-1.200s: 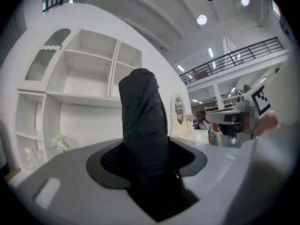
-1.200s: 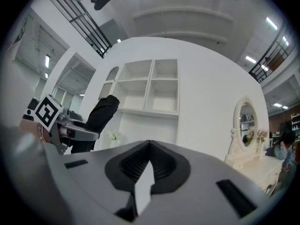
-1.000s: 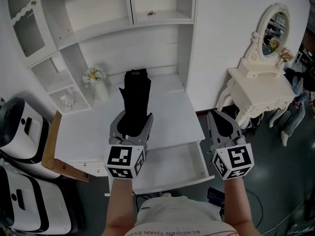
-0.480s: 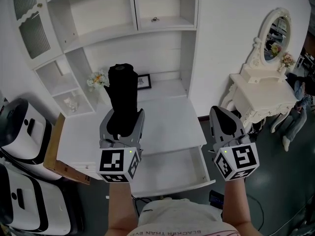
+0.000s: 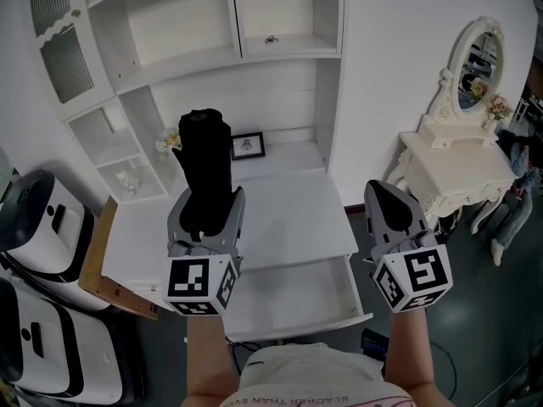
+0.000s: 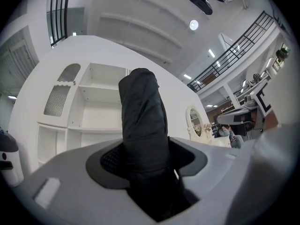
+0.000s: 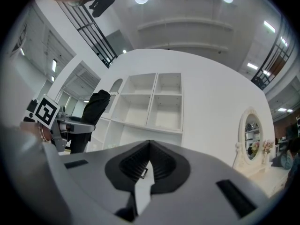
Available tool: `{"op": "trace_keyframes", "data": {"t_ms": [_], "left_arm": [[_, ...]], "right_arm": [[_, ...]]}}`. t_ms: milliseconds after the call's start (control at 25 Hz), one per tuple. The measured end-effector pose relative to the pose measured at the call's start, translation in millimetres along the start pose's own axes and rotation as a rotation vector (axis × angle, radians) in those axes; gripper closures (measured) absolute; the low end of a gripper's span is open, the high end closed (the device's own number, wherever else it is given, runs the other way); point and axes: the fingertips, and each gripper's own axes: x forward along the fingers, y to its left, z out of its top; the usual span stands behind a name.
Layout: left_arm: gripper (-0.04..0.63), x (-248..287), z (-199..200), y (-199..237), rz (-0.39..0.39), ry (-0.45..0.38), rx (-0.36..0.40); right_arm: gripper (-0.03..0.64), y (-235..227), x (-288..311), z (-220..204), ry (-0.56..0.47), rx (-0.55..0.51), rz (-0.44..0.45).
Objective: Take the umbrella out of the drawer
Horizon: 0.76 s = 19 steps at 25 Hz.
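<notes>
The white table (image 5: 288, 214) lies below us, its drawer (image 5: 344, 299) pulled open on the near side. At the table's far edge a small framed picture (image 5: 245, 145) stands under the shelf unit (image 5: 280, 66). A vase of flowers (image 5: 161, 142) shows just left of the umbrella. To the right stands a white dressing table (image 5: 454, 164) with an oval mirror (image 5: 475, 58). To the left are white machines (image 5: 42, 219) and a wooden board (image 5: 93, 265) at the table's end.

We hold the black folded umbrella (image 5: 206, 159) upright in the left gripper (image 5: 208, 209), above the table and clear of the drawer. The fingers (image 6: 70, 182) are clamped on its lower part, one on each side, and most of its length rises past their tips. The right gripper (image 5: 382, 192) hangs right of the table, well apart from the umbrella, its fingers pressed together on nothing.
</notes>
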Motion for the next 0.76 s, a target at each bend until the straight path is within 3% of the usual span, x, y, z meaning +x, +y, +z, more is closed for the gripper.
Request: {"op": "trace_keyframes", "data": {"t_ms": [400,760], "left_arm": [[0.328,-4.3,-1.5,4.6,0.014,-0.008,-0.050],[0.328,-4.6,-6.2,3.3,0.018,-0.008,-0.047]], "right_arm": [[0.611,-1.1,-3.6,9.7,-0.008,-0.036,0.012],[0.611,2.1,-5.2,4.7,0.001,-0.031,0.017]]}}
